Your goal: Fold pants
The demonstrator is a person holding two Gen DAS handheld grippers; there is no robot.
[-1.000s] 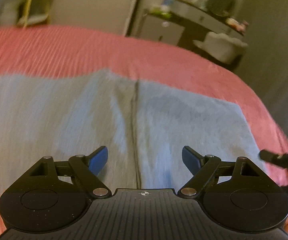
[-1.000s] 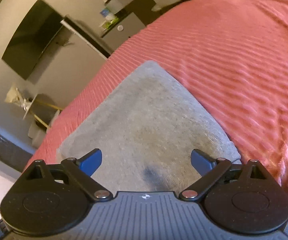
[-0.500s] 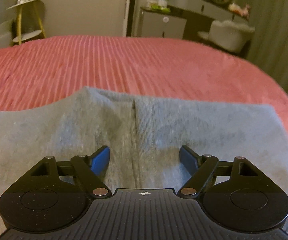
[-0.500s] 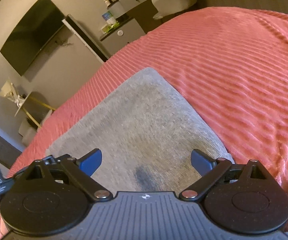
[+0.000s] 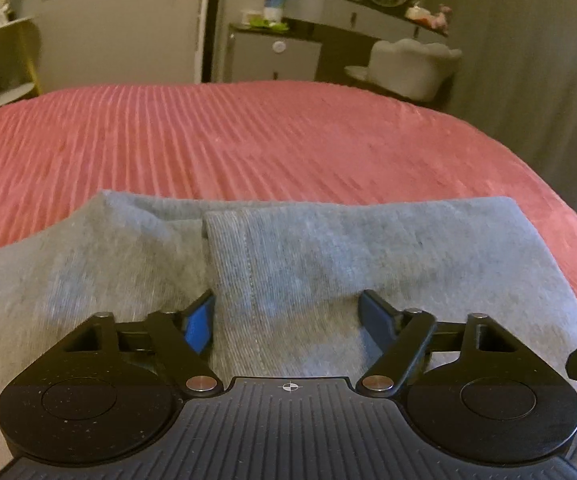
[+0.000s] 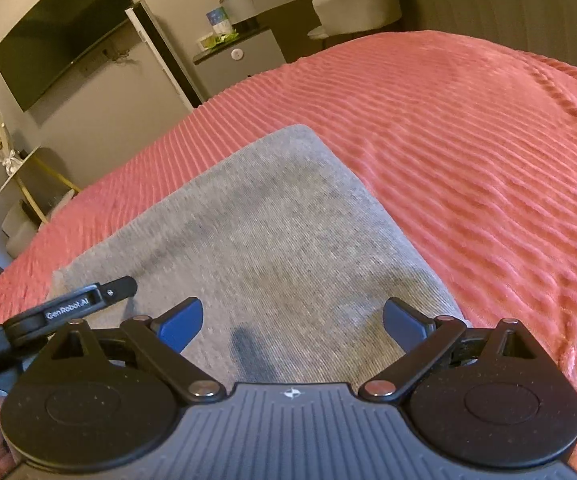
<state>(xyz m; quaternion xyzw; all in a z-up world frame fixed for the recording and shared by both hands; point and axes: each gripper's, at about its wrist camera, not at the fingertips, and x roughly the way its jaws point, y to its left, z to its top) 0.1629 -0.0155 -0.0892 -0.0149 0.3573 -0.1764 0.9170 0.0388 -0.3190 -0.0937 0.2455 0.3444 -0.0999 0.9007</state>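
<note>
A: Starting far left w/ the left gripper. Its jaws are closing, and a raised ridge of the grey pants sits between the fingers. The ridge carries a stitched seam. Fabric looks bunched against both pads, but we can't tell if it's pinched firm yet.

B: Agreed. And the pants themselves?

A: Flat on the pink ribbed bedspread, spread wide across the near edge, one corner off to the right.

B: Moving right, our right gripper is spread open over the same cloth near that corner, nothing clamped. There's a dark smudge on the fabric just below its fingers (a stain or shadow, we can't say which).

A: So what could go wrong?

B: Mostly the left pinch, imo. If it catches only the top layer, we'd lift one ply and the lower layer stays behind, so the fold comes out skewed. Also, if the left lifts while the right hasn't grabbed anything, the cloth drags sideways and wrinkles. The ribbed cover may snag too.
</note>
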